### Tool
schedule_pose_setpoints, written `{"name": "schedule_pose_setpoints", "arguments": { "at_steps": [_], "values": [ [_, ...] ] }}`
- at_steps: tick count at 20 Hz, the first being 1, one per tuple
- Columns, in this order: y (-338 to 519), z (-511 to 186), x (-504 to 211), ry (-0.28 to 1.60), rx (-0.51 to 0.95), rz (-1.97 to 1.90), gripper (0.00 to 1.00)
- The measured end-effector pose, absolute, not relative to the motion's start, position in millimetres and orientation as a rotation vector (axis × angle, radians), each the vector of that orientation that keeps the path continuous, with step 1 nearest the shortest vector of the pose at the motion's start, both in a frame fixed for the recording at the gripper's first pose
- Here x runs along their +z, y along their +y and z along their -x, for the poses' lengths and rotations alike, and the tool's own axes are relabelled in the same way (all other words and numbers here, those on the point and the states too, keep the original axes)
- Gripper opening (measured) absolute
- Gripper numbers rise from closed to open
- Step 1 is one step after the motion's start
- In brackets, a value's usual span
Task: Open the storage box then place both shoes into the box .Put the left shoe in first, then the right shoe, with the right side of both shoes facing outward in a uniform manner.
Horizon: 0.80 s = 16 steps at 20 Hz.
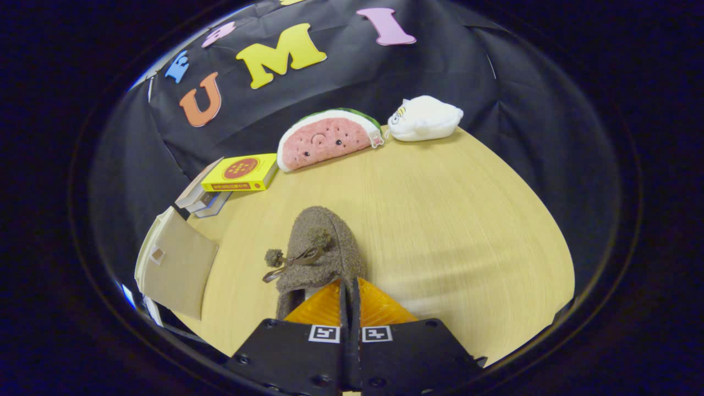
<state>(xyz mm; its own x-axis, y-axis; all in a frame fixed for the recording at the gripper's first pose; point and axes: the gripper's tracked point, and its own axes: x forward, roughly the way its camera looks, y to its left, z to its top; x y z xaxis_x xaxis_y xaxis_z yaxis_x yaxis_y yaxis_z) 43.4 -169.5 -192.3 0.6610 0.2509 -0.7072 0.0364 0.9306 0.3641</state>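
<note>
Wooden table point(440, 220) bears shoe point(322, 247), book point(242, 173), plush toys point(324, 137).

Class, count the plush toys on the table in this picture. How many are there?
2. The watermelon-slice plush lies at the table's far edge, beside the yellow book; the white plush lies just right of it, both far beyond the fingers.

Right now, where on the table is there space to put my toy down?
The wooden table lies bare beside the fuzzy brown shoe held by the orange-fingered gripper, below the white plush. It is crowded by the watermelon plush, yellow book and cardboard box.
</note>
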Motion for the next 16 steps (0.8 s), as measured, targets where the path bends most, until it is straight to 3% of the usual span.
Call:
{"name": "schedule_pose_setpoints", "arguments": {
  "at_steps": [9,16],
  "values": [
    [-13.7,-43.5,-57.6,0.722,0.262,-0.457,0.00],
    [118.6,-50.6,-4.1,0.730,0.319,-0.578,0.00]
  ]
}}
